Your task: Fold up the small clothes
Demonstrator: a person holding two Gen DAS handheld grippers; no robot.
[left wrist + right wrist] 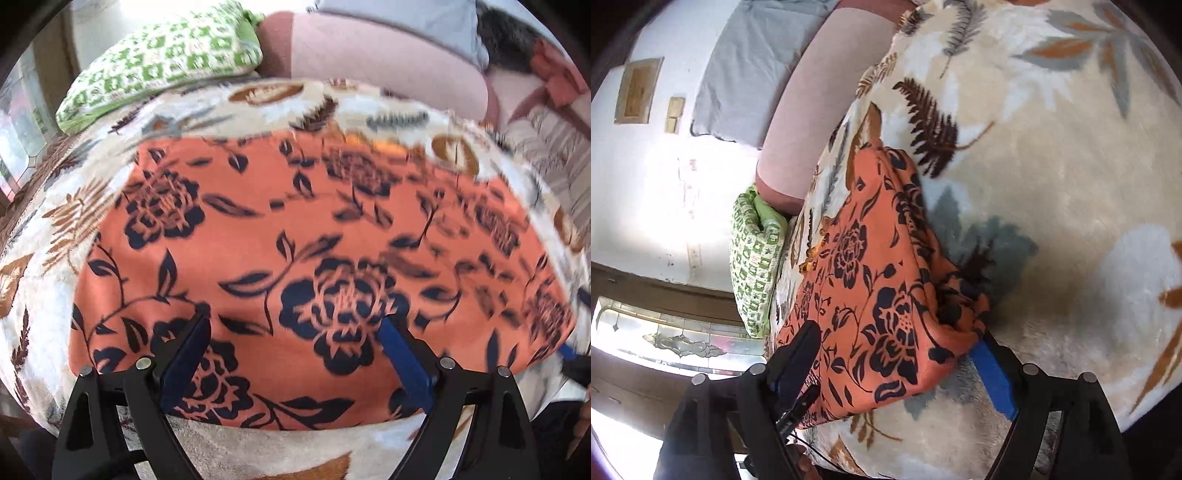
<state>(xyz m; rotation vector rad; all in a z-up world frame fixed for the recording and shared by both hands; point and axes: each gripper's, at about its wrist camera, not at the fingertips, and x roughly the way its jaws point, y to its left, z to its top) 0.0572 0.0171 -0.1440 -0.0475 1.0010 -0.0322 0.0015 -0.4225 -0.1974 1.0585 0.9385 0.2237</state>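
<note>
An orange garment with a dark blue flower print (295, 240) lies spread flat on a cream leaf-pattern blanket (48, 295). My left gripper (295, 321) is open, its blue-padded fingers just above the garment's near edge. In the right wrist view the same garment (871, 295) lies folded over, with a raised corner at its right end. My right gripper (897, 332) is open and straddles that end of the garment, its blue finger (993, 376) beside the corner. The right gripper's tip also shows in the left wrist view (576, 354) at the far right.
A green and white patterned pillow (162, 62) lies at the back left of the bed. A pink bolster (388, 59) and a grey pillow (750, 62) lie along the back. The blanket (1052, 184) stretches wide to the right. A window (665, 332) is beyond the bed's end.
</note>
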